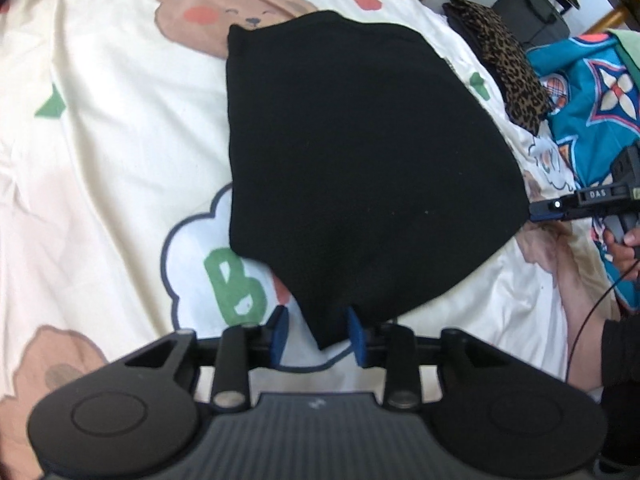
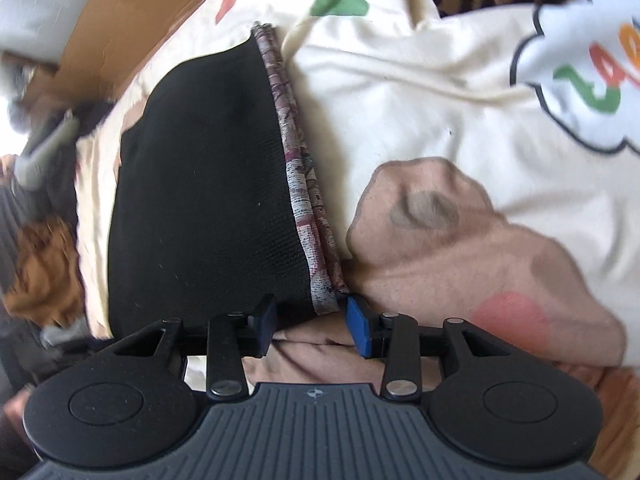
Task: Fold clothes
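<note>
A folded black garment lies flat on a cream bed sheet printed with bears. Its near corner sits between the blue pads of my left gripper, which stands open; a gap of sheet shows beside the left pad. In the right wrist view the same black garment shows a maroon and grey patterned band along its edge. The end of that band lies between the spread fingers of my right gripper, open too. From the left wrist view, the right gripper is at the garment's right corner.
A leopard-print cloth and a teal patterned fabric lie at the sheet's right side. A dark case stands beyond them. A person's hand holds the right gripper's handle. Brown board borders the sheet.
</note>
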Demonstrator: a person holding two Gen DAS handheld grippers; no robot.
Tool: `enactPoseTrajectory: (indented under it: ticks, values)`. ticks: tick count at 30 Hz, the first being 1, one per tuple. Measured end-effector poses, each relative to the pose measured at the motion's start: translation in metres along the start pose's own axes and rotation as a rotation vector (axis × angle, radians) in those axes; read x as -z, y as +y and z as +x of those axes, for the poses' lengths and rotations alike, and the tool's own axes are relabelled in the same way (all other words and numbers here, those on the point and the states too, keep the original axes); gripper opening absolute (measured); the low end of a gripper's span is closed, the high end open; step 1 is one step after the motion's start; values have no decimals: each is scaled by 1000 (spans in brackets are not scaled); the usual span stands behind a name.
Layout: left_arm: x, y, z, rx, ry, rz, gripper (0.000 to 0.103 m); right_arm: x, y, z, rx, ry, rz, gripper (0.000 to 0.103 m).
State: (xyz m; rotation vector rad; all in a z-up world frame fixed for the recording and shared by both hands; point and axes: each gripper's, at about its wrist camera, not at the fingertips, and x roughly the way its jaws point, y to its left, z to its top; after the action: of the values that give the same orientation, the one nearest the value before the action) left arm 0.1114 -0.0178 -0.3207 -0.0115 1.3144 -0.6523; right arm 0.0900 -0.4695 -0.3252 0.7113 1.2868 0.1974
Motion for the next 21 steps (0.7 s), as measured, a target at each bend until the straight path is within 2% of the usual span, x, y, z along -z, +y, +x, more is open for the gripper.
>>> enactPoseTrajectory:
  ticks: [5,6,7,8,9,11,14,16,21]
  values:
    - [3,5,3,31,-4,-63,35,2,-19,7,-88,-29,135,47]
    - [4,6,3,33,-3,-67,35,1,-21,8,-95,-33,143,43]
    - [5,7,3,34,-2,-70,35,0,-20,7,-89,-30,135,27]
    - [4,6,5,36,-1,-75,33,-1,-18,5,-83,-26,122,24]
    - [3,7,5,41,0,-84,23,-2,-17,2,-87,-28,113,19]
    - [3,10,6,54,4,-107,12,-3,-15,-5,-114,-37,105,16]
    - [3,14,4,66,-5,-142,8,-2,-16,-12,-144,-35,120,16]
    - [4,15,5,70,-5,-151,8,0,-22,-8,-149,-11,161,20]
    - [0,16,4,89,9,-170,11,6,-37,7,-206,30,262,38]
